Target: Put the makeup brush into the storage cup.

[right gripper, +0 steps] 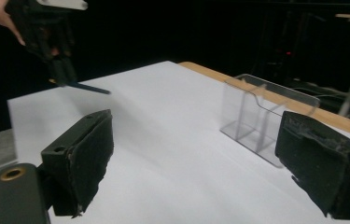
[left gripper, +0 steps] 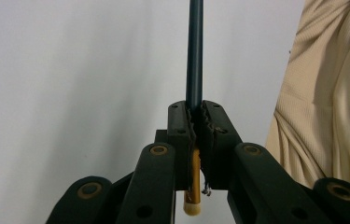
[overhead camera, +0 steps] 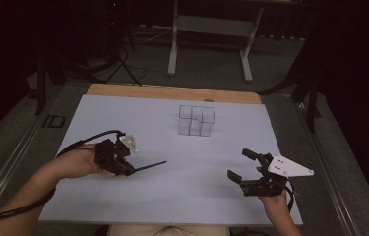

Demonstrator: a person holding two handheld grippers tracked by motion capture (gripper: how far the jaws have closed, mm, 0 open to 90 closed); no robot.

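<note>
My left gripper (overhead camera: 129,169) hovers over the left part of the white sheet (overhead camera: 172,142), shut on a thin dark blue pencil (overhead camera: 150,166) that sticks out to the right. In the left gripper view the jaws (left gripper: 196,109) pinch the pencil (left gripper: 195,56) near its yellow, capped end. A clear acrylic holder (overhead camera: 197,120) with several compartments stands at the sheet's far middle. My right gripper (overhead camera: 239,164) rests near the front right, open with nothing between its pads (right gripper: 88,154). In the right gripper view the holder (right gripper: 261,116) stands ahead and the left gripper (right gripper: 56,56) with its pencil (right gripper: 88,87) is at upper left.
The white sheet covers a wooden table (overhead camera: 172,91) whose far edge shows. A beige garment (left gripper: 331,93) hangs at the right of the left gripper view. Beyond the table stand a metal frame (overhead camera: 211,39), dark stands and cables on a grey floor.
</note>
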